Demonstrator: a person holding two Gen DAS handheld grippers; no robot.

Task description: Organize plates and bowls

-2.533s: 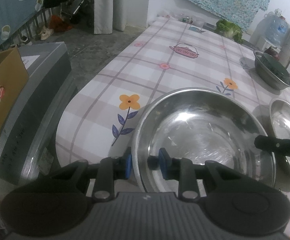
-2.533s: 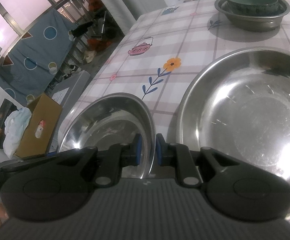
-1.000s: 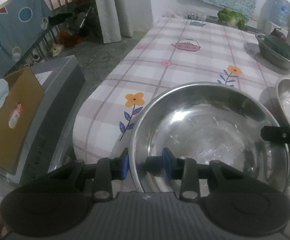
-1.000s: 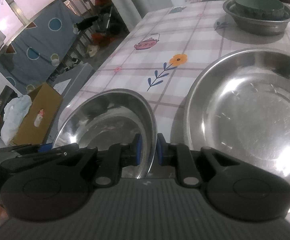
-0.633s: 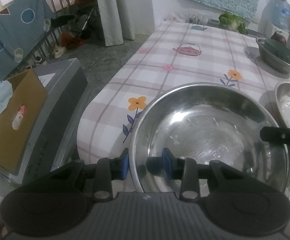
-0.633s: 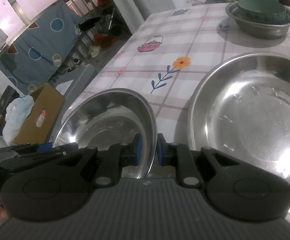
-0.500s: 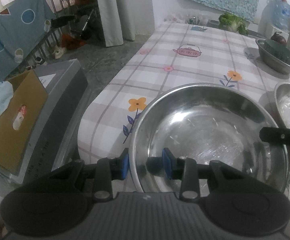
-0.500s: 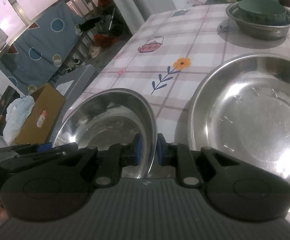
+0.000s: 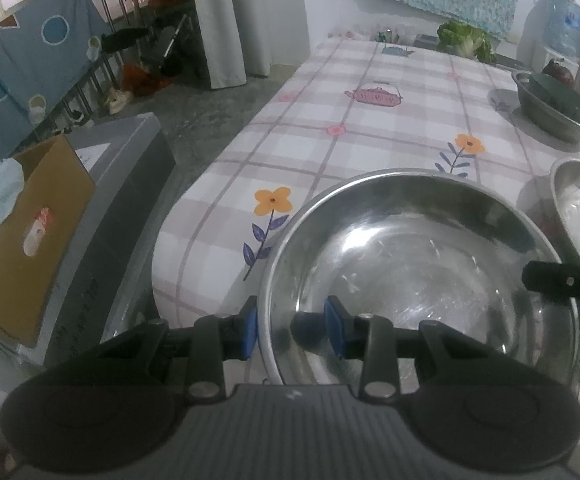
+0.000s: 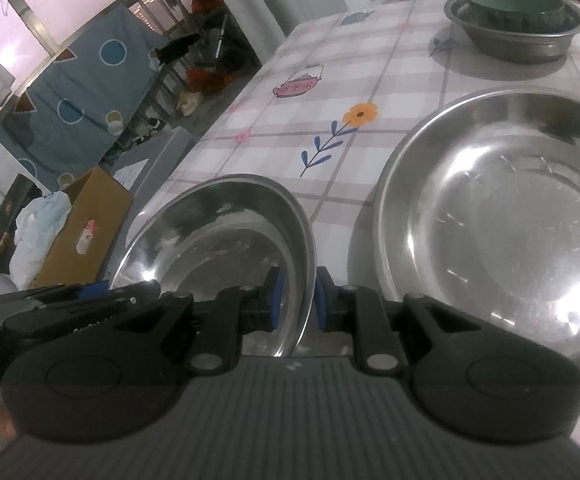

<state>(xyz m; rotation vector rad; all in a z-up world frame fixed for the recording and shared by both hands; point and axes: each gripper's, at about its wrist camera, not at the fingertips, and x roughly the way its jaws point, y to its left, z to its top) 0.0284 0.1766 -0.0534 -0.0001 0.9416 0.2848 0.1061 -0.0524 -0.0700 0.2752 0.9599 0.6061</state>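
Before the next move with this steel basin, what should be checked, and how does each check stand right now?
1. Left gripper straddles the rim of the basin: ok.
2. Left pads pressing firmly: cannot tell.
3. Right gripper on the opposite rim: rim is between the jaws, but they have just been opening. Firm hold: not ok.
4. Second basin empty: ok.
5. Green bowl in its steel bowl, far from both basins: ok.

Three steel bowls stand on the bench (image 10: pixel 409 60): one near left (image 10: pixel 226 240), one near right (image 10: pixel 509 216), one far right (image 10: pixel 517 40). One green bowl (image 10: pixel 515 6) sits inside the far one. There is one cabbage (image 9: pixel 465 40), one cardboard box (image 9: pixel 30 232) and one water jug (image 9: pixel 561 24).
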